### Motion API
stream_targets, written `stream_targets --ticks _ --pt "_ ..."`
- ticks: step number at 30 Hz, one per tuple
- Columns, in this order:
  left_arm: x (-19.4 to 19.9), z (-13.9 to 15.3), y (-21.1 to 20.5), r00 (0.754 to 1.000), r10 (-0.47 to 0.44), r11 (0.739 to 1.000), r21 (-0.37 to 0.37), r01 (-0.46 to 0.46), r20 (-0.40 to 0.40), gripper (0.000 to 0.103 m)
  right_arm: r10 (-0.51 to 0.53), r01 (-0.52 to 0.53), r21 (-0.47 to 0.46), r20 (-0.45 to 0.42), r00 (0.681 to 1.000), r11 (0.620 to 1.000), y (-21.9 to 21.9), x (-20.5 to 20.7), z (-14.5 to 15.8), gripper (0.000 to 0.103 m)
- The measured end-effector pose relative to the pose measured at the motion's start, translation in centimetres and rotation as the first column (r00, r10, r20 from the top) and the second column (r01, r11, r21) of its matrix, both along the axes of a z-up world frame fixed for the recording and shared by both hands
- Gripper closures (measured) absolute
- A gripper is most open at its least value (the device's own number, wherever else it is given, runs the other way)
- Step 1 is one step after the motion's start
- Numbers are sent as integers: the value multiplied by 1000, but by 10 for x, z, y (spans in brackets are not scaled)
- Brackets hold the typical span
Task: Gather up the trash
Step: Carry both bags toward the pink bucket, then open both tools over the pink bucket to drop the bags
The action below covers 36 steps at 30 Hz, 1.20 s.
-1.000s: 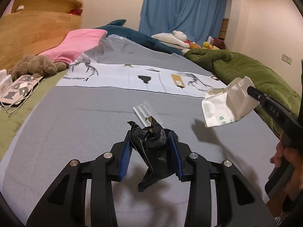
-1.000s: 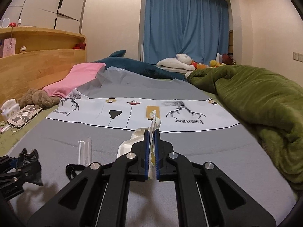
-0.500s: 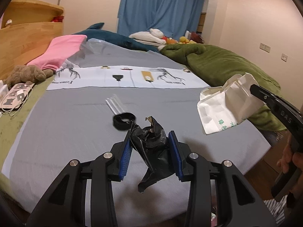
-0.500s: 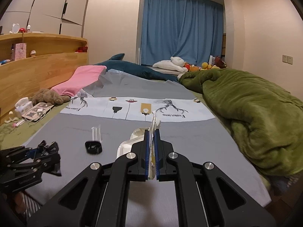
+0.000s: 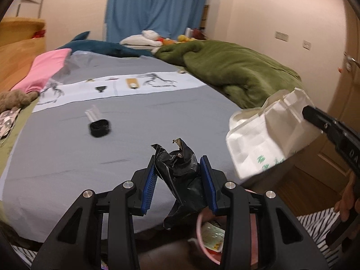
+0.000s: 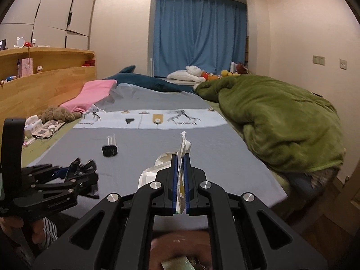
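Note:
My left gripper [image 5: 178, 175] is shut on a crumpled black wrapper [image 5: 180, 175] and holds it past the bed's near edge, above a pink-rimmed bin [image 5: 210, 236] with trash inside. My right gripper [image 6: 180, 175] is shut on a white paper bag with green print [image 6: 180, 180]; the bag also shows at the right of the left wrist view [image 5: 265, 135]. The left gripper appears in the right wrist view [image 6: 67, 180] at lower left. A black round item with a clear tube [image 5: 99, 126] lies on the grey bed sheet [image 5: 67, 157].
A green blanket [image 5: 229, 72] is heaped at the right of the bed. A pink pillow [image 5: 45, 69], a brown plush toy [image 5: 15, 99] and a blue shark plush [image 5: 101, 47] lie at the left and far end. A wooden headboard shelf [image 6: 45, 78] stands at left. A door [image 5: 337, 90] is at right.
Both grippers have pulled back from the bed toward its near edge, each keeping its load. The bin has come into view below the left gripper.

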State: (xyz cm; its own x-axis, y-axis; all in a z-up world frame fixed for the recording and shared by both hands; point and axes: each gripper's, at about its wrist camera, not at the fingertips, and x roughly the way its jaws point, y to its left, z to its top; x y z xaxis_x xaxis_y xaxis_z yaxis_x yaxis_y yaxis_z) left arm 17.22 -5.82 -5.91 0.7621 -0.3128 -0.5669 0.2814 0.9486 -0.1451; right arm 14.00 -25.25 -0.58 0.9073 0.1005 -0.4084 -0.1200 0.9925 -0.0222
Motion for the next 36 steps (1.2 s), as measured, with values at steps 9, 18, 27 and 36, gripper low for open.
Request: stream_targets --ticks 9,18,27,36 --pt "-15 -18 -63 992 -120 992 24 122 -49 65 -78 80 9 -102 992 997 -42 -46 -42 98" --pt "-18 -53 -113 970 -197 975 78 210 -142 65 -141 145 8 -187 972 989 -73 -61 -83 98" --pt "-17 -84 -137 954 -225 961 116 251 -199 65 -133 141 9 -288 948 990 -78 -50 -118 98" --pt "-4 -111 -138 942 -196 968 101 230 -271 21 -158 191 29 -450 879 981 -86 -34 -159 60"
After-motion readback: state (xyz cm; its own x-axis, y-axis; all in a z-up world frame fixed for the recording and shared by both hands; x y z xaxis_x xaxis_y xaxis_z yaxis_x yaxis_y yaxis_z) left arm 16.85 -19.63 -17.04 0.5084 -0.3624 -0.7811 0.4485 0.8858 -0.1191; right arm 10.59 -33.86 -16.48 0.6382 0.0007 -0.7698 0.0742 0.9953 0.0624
